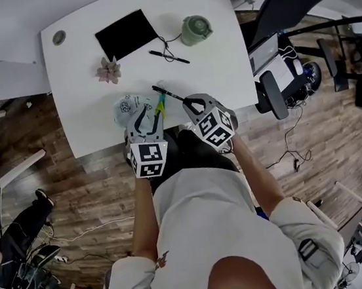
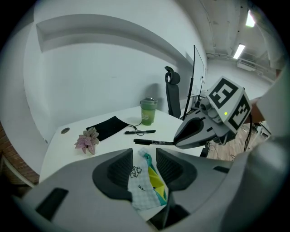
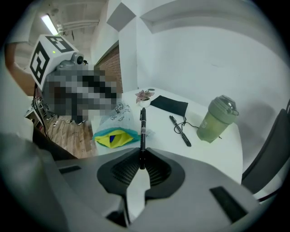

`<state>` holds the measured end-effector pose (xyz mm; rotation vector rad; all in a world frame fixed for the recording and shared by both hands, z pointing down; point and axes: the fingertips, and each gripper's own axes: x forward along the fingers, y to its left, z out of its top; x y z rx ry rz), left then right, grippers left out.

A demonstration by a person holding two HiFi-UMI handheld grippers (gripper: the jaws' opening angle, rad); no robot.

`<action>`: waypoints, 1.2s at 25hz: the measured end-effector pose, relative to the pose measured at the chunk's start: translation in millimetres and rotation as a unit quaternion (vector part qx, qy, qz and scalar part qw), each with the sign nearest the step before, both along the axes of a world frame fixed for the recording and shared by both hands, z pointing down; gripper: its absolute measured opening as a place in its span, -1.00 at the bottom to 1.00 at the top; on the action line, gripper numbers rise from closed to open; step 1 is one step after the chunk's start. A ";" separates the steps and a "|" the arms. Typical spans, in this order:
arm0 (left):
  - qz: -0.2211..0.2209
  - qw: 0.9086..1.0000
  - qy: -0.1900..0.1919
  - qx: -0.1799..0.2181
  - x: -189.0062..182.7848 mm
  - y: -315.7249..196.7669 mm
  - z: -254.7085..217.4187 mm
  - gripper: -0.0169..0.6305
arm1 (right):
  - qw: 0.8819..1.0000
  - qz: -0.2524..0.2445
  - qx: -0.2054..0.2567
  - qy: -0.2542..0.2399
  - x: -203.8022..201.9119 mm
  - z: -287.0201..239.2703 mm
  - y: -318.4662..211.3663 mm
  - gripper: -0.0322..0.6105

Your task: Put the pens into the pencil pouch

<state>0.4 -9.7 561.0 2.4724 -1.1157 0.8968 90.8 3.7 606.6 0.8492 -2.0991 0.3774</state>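
Note:
The pencil pouch (image 1: 128, 106) is clear plastic with doodle print, a teal rim and a yellow inside; it lies near the table's front edge with its mouth gaping (image 3: 112, 137). My left gripper (image 1: 145, 121) hangs open just over the pouch's mouth end (image 2: 146, 183), which shows between its jaws. My right gripper (image 1: 190, 101) is shut on one end of a black pen (image 1: 168, 94), which sticks out level above the table, beside the pouch (image 3: 142, 129). A second black pen (image 1: 169, 57) lies further back on the table.
A flat black drawstring bag (image 1: 125, 34), a green lidded cup (image 1: 195, 29) and a small pink succulent (image 1: 109, 70) stand on the white table (image 1: 225, 75). An office chair (image 1: 294, 0) is at the right. Wooden floor lies below the front edge.

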 end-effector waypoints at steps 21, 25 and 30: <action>-0.039 0.991 -0.122 -0.047 -18.0 12.0 63.9 -0.95 | 0.996 -0.060 -0.056 0.019 1.3 25.0 68.3 -0.78; -0.044 0.993 -0.102 -0.044 -17.2 11.4 53.8 -0.96 | 0.995 -0.077 -0.061 0.025 -4.9 25.1 66.9 -0.78; -0.045 0.995 -0.077 -0.039 -16.5 11.6 41.2 -0.96 | 0.992 -0.102 -0.066 0.043 -14.2 28.2 60.7 -0.78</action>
